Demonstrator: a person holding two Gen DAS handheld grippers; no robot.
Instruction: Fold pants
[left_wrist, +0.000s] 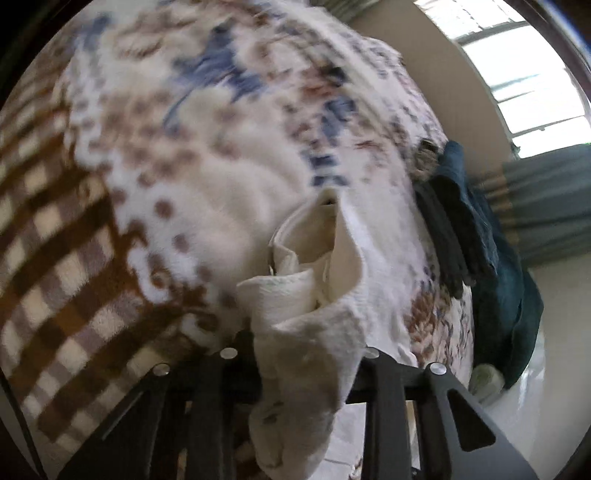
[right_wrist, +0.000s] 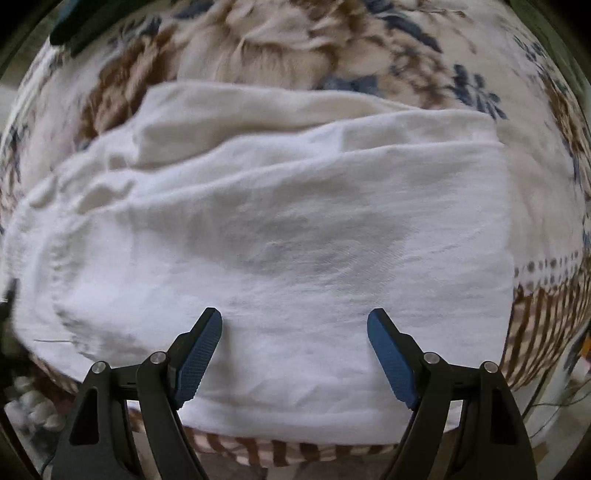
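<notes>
The white pants (right_wrist: 295, 221) lie folded lengthwise on a flower-patterned blanket (right_wrist: 280, 40). My right gripper (right_wrist: 294, 321) hangs over their near part, pointing down, open, its blue pads (right_wrist: 199, 354) wide apart with nothing between them. In the left wrist view a bunched end of the pants (left_wrist: 343, 258) rises from the blanket (left_wrist: 184, 147) and drapes over my left gripper (left_wrist: 303, 354). The cloth sits pinched between its black fingers, whose tips it hides.
Dark teal and black clothes (left_wrist: 480, 240) lie heaped at the blanket's right edge. Beyond them are a pale floor (left_wrist: 546, 350), a grey-green curtain (left_wrist: 554, 195) and a bright window (left_wrist: 535, 92). A brown checked border (left_wrist: 55, 258) runs along the blanket's left side.
</notes>
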